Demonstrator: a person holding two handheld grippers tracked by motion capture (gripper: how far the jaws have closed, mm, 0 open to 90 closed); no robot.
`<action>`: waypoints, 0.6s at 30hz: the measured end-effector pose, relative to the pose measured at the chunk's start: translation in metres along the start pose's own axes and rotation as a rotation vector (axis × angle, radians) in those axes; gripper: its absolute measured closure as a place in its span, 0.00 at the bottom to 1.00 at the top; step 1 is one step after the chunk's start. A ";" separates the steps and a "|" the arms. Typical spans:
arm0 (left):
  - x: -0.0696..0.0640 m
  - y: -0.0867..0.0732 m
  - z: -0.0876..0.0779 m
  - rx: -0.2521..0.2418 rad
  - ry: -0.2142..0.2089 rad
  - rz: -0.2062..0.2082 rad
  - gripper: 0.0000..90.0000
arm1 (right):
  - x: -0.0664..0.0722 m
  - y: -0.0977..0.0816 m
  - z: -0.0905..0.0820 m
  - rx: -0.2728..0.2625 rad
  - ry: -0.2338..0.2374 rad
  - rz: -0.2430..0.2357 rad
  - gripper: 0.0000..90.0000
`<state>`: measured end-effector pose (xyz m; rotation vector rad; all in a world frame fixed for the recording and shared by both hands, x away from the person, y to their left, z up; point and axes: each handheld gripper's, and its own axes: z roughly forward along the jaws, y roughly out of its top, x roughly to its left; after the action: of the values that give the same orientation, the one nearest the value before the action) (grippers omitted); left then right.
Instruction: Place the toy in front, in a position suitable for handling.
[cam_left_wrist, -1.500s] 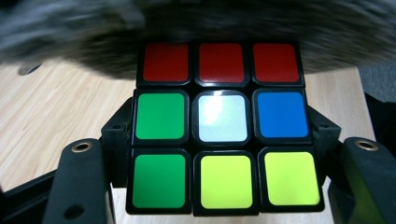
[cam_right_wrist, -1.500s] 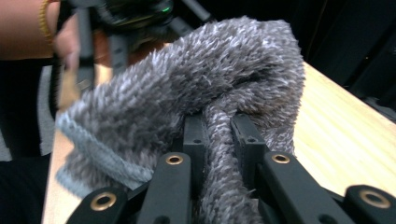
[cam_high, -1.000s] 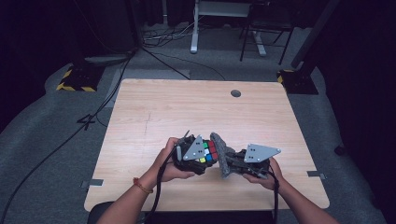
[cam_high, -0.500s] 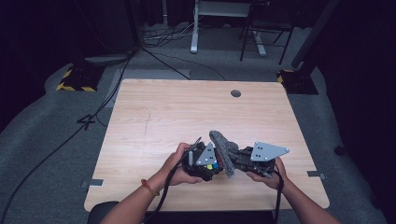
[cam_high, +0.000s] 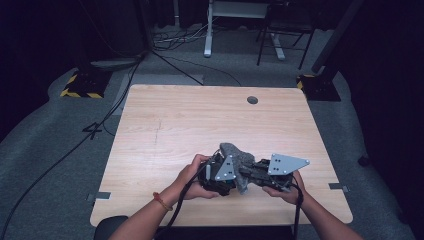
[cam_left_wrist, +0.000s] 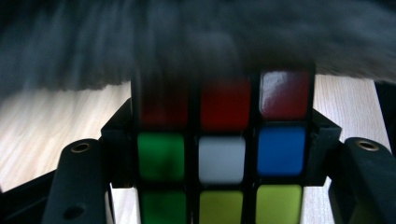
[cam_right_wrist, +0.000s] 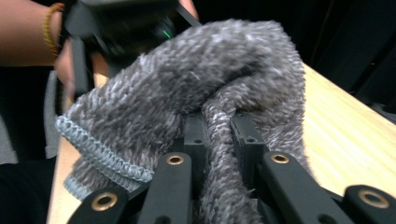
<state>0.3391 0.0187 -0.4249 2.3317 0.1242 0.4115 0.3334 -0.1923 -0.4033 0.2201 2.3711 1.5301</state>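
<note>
You are holding the Rubik's cube (cam_left_wrist: 222, 154) clamped between the left gripper (cam_high: 220, 175)'s jaws, low and centre in the high view, just above the near edge of the wooden table (cam_high: 165, 130). The grey fuzzy cloth (cam_right_wrist: 196, 102) is draping over the cube's far red row, pinched tight in a fold by your right gripper (cam_high: 252, 172). With the cloth lying just right of the cube, that hand is doing the wiping.

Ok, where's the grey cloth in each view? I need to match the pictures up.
High view: the grey cloth sits low and centre, bunched between the two grippers.
Left gripper view: it blurs across the top, above the colour cube.
Right gripper view: it lies centre, pinched by the right gripper.
Shared landmark: the light wooden table shows under the cloth in all three.
</note>
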 end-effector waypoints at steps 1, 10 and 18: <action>-0.001 0.001 0.003 0.008 0.000 0.009 0.37 | 0.003 0.002 0.002 0.008 -0.001 -0.012 0.88; 0.010 -0.007 -0.009 -0.027 0.016 -0.032 0.37 | -0.009 -0.008 0.001 0.073 -0.071 0.002 0.88; 0.019 -0.012 -0.029 -0.097 0.042 -0.074 0.38 | -0.026 -0.028 0.009 0.150 -0.069 0.083 0.88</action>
<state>0.3475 0.0502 -0.4089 2.2169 0.2051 0.4204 0.3621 -0.2037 -0.4282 0.4029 2.4515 1.3570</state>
